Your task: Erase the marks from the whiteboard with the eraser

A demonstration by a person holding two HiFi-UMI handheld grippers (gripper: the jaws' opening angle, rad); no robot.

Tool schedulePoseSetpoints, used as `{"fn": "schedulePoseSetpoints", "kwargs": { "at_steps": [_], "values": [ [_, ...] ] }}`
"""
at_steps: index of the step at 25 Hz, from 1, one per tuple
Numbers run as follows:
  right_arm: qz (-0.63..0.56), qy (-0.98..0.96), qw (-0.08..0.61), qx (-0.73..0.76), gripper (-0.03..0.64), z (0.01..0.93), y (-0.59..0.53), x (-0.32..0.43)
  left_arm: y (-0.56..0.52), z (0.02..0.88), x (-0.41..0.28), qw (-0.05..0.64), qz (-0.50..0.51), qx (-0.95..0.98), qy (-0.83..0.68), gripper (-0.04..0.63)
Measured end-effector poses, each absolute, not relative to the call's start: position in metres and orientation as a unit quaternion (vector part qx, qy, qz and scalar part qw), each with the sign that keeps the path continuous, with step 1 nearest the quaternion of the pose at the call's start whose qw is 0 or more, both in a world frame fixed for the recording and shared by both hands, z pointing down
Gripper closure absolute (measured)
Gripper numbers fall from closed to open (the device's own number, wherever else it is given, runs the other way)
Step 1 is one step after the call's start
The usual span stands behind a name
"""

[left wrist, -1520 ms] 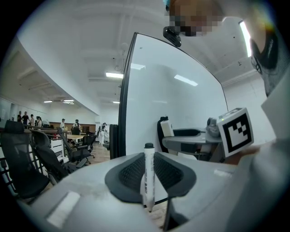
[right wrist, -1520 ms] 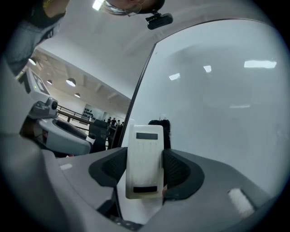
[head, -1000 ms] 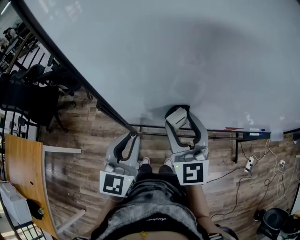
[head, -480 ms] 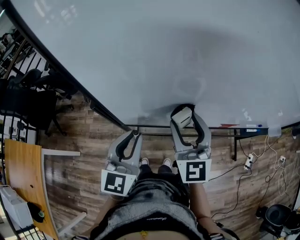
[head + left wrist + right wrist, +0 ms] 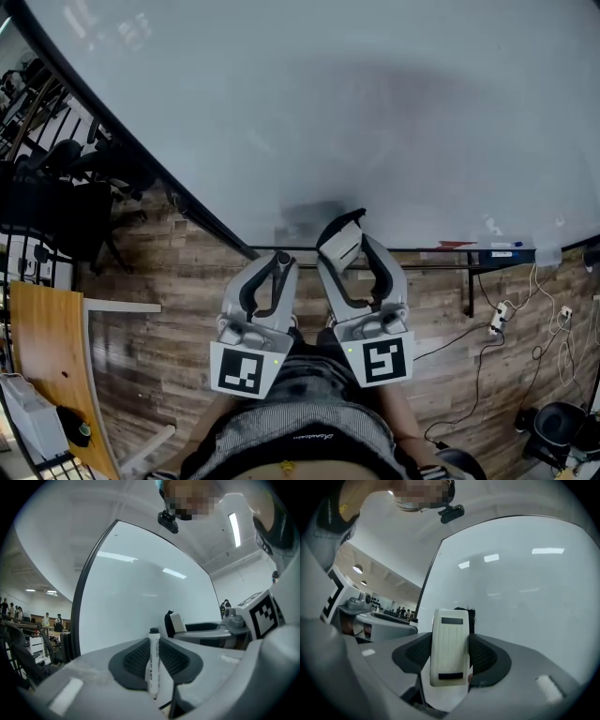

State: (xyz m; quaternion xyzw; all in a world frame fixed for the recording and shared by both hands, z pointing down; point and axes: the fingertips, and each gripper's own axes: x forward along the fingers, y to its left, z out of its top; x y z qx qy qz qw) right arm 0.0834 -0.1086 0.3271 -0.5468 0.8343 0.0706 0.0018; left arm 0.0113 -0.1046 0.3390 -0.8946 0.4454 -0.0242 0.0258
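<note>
Two grippers: I see both side by side at the near edge of the whiteboard [image 5: 309,103].
Left gripper [image 5: 277,264]: jaws clamped on a white marker [image 5: 153,665], black end pointing far.
Right gripper [image 5: 345,234]: jaws clamped on the eraser [image 5: 449,653], white body showing.
Eraser: just right of the Left gripper, at the whiteboard; I can't tell if it touches.

Two handheld grippers, side by side, pointing forward.
Left gripper [image 5: 278,265] jaws grip a marker [image 5: 153,663]; right gripper [image 5: 347,246], reaching farther, grips an eraser [image 5: 449,651].
</note>
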Motion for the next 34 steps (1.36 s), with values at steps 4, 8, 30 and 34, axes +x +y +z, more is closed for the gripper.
{"fn": "schedulePoseSetpoints", "kwargs": {
  "at_steps": [4,8,30,34],
  "values": [
    [0.083,0.831,0.017,-0.551,0.367,0.311,-0.103,0.083,-0.102,0.325,0.016,0.055,-0.017,-0.894,0.444,0.522],
    [0.087,0.83,0.023,-0.551,0.368,0.306,-0.098,0.078,-0.101,0.321,0.017,0.061,-0.013,-0.894,0.443,0.522],
    [0.096,0.835,0.006,-0.542,0.37,0.308,-0.09,0.075,-0.093,0.322,0.022,0.057,-0.01,-0.9,0.433,0.522],
    [0.093,0.837,0.001,-0.539,0.37,0.311,-0.093,0.07,-0.095,0.322,0.02,0.055,-0.011,-0.9,0.431,0.522]
  ]
}}
